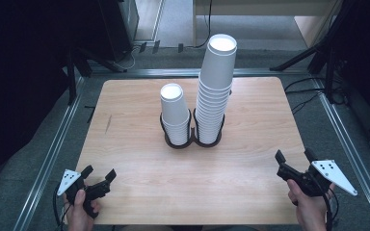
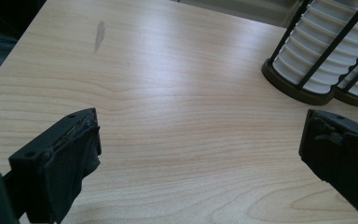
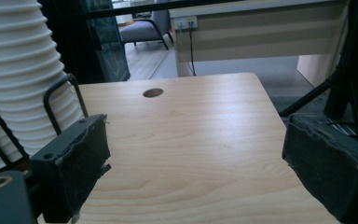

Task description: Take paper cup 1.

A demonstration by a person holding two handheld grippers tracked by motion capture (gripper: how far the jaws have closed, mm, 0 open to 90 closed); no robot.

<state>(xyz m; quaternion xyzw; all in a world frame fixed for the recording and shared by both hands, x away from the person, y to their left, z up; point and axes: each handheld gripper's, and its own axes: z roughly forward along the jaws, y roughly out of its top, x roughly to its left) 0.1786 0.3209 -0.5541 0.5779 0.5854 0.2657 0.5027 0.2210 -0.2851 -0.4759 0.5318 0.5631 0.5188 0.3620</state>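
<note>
Two stacks of white paper cups stand in a black double wire holder (image 1: 192, 139) at the table's middle. The short stack (image 1: 175, 113) is on the left, the tall stack (image 1: 215, 86) on the right. My left gripper (image 1: 99, 174) rests at the near left corner, held by a hand, jaws wide apart and nothing between them. In the left gripper view the gripper (image 2: 200, 154) faces the holder (image 2: 303, 91) at upper right. My right gripper (image 1: 295, 156) sits near the right edge, open and empty. In the right gripper view the gripper (image 3: 196, 158) has the ribbed cup stack (image 3: 21, 70) to its left.
The wooden table (image 1: 139, 178) has a small dark smudge (image 1: 108, 124) at left and a round hole (image 3: 153, 93) near its far edge. Metal rails (image 1: 53, 149) frame the table. Black stand legs, cables and a desk stand beyond it on the carpet.
</note>
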